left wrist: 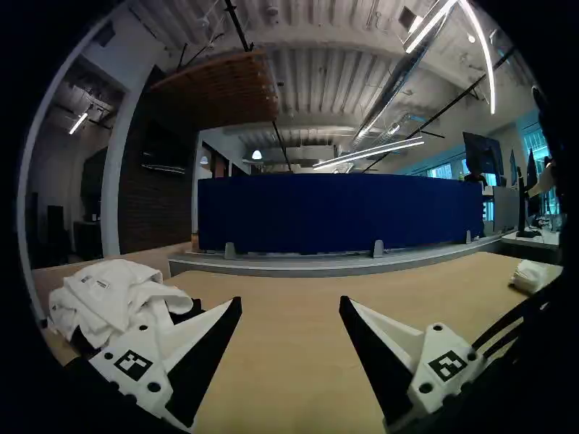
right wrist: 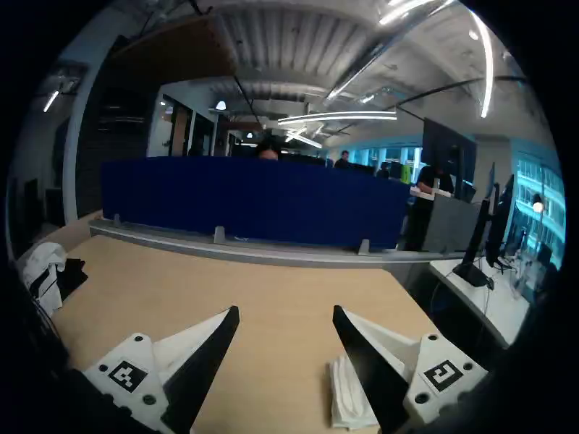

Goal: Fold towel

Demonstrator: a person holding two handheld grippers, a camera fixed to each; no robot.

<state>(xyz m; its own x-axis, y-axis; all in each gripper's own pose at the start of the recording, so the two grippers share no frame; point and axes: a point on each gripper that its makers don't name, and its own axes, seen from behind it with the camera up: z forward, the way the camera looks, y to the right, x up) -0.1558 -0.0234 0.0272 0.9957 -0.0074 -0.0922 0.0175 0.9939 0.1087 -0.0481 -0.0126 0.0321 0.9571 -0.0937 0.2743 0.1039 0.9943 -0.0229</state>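
Observation:
A crumpled pile of white towels [left wrist: 116,296] lies on the wooden table [left wrist: 304,289], just left of and beyond my left gripper [left wrist: 289,304], which stands open with nothing between its fingers. In the right gripper view that pile [right wrist: 43,271] sits at the table's far left edge. A folded white towel [right wrist: 347,394] rests on the table [right wrist: 217,282] close under the right-hand finger of my right gripper [right wrist: 284,312], which is also open and holds nothing. Another white towel [left wrist: 532,275] lies at the right edge of the left gripper view.
A blue partition [left wrist: 340,213] on a grey rail closes off the table's far side. To the right stands a white desk [right wrist: 478,296] with monitors [right wrist: 441,152] on stands. People are behind the partition. A dark item [right wrist: 72,275] lies by the towel pile.

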